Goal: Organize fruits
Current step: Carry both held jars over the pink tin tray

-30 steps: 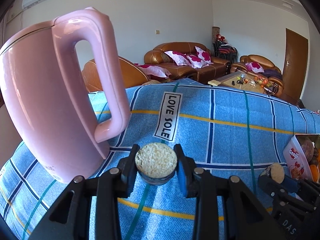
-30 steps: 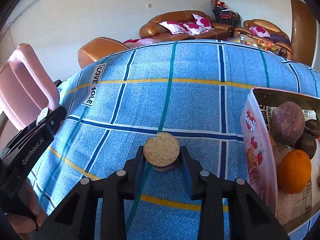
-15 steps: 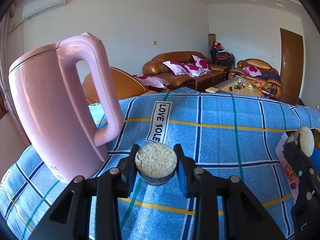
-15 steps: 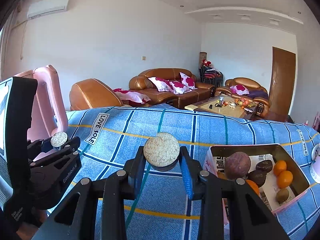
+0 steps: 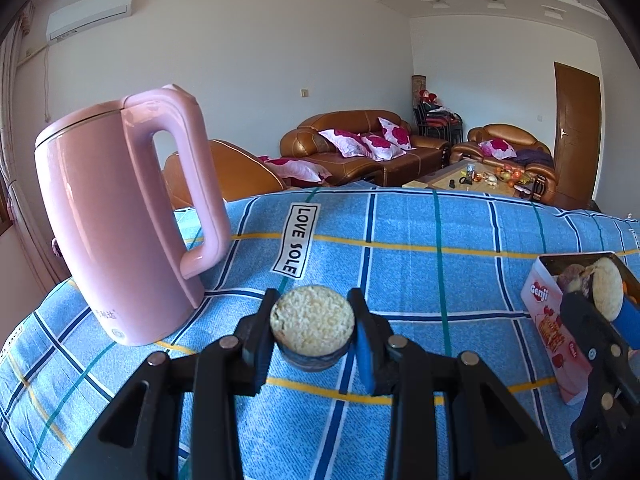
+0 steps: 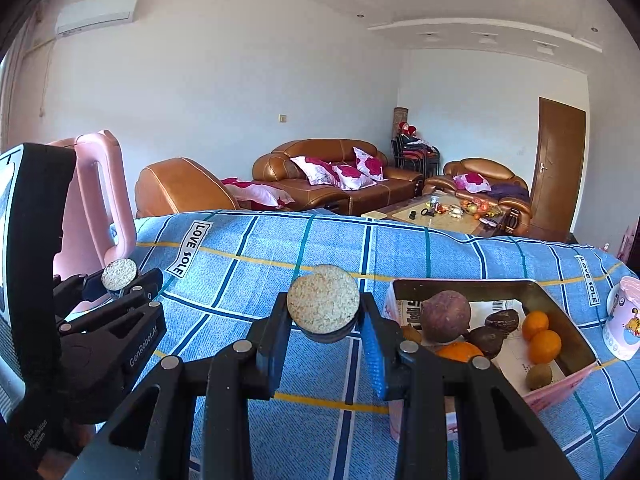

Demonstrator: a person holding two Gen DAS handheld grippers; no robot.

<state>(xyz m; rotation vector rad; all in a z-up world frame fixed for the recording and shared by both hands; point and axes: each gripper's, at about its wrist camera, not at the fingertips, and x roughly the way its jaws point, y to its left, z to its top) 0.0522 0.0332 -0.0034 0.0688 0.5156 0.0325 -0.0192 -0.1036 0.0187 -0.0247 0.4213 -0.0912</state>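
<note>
Two grippers, both hovering above the blue plaid cloth [image 5: 460, 272]. Left gripper [image 5: 312, 332]: jaws narrow, holding nothing, beside the pink kettle [image 5: 120, 220]. Right gripper [image 6: 324, 312]: jaws equally narrow, holding nothing, just left of the tin box [image 6: 560, 308]. Fruits: purple fruit [image 6: 445, 316], oranges [image 6: 540, 336], kiwi [image 6: 539, 376], all inside the box. Step, judged: approach, nothing picked. Next move calls for widening the right jaws over one fruit.
</note>
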